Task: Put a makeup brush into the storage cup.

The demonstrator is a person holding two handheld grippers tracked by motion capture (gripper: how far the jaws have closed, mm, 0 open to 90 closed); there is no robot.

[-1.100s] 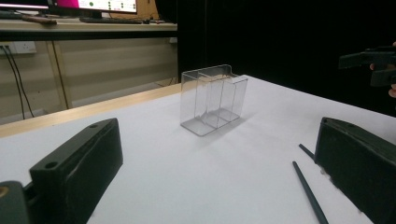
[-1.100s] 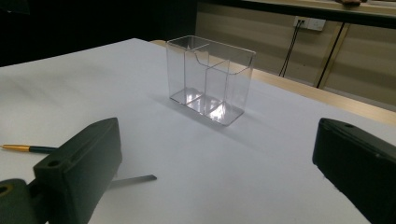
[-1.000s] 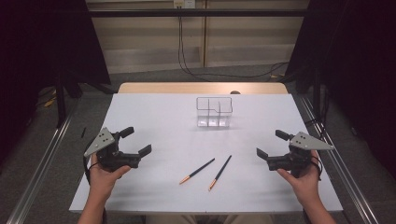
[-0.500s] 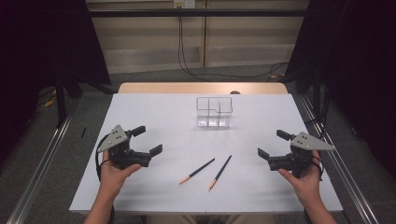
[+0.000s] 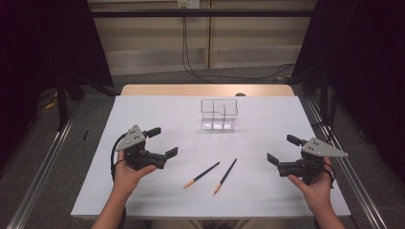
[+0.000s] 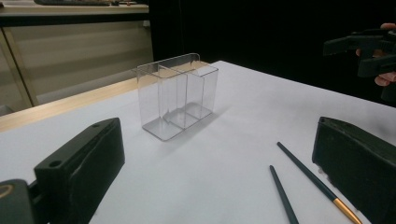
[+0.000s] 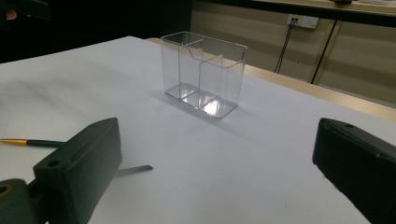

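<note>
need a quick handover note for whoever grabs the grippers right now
Left gripper: open, empty, held over the table left of the pens.
Right gripper: open, empty, held near the table's right edge.
Two pens lie side by side on the table near its front edge, between the grippers: left pen, right pen, gold ends toward the person.
Clear holder stands upright farther back, near the middle; its compartments look empty.
Done: nothing picked up yet.
Left: probably grasp each pen and stand it in the holder; the left gripper is closer to the pens.
</note>
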